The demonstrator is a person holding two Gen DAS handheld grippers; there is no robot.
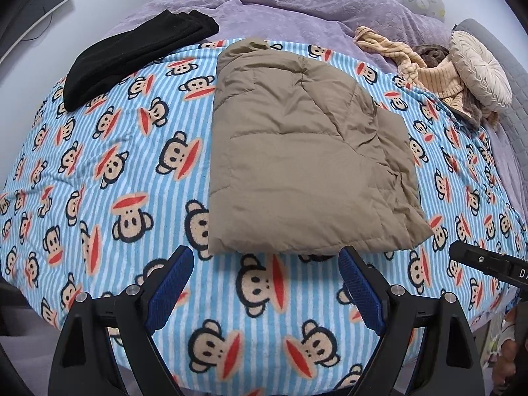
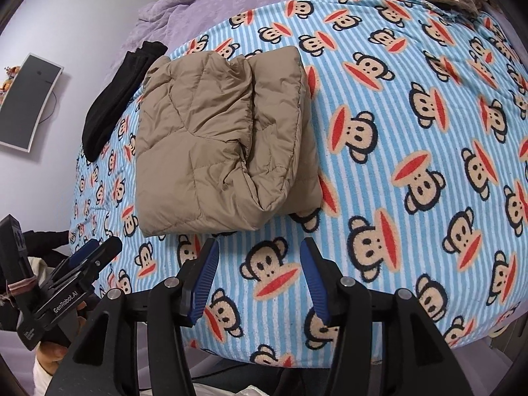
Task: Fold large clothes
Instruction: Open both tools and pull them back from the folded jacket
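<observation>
Just ahead of both sets of fingers, the tan jacket [image 1: 303, 151] lies folded into a compact block on the monkey-print blanket [image 1: 99, 171] of the bed. The left gripper [image 1: 265, 283] and right gripper [image 2: 259, 277] both hover above the blanket with fingers spread wide, holding nothing and clear of the jacket. Folding of this piece looks finished or nearly so; its far-right layers sit a little uneven. A black garment [image 1: 132, 56] lies well beyond, to the left, already folded. The next move probably calls for squaring the jacket's loose edge, or reaching to the striped clothes [image 1: 425, 66] far right for another piece.
</observation>
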